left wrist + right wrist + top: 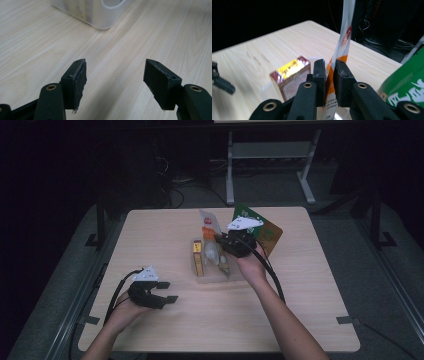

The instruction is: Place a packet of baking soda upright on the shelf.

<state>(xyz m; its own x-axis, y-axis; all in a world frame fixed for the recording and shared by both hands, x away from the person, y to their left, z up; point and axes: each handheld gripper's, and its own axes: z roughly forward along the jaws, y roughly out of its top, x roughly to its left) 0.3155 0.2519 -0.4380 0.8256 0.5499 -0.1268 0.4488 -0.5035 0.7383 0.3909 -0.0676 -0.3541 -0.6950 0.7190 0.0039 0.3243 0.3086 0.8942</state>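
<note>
Dark room, pale wood counter: we risk dropping the sachet.

Our right claw has its jaws around an upright white-and-orange sachet above the clear tray, beside the yellow-topped carton; its pinch looks slack, so we judge the thin pack could slip or topple onto the carton. Our left claw rests released and empty, near the tray's corner.
</note>
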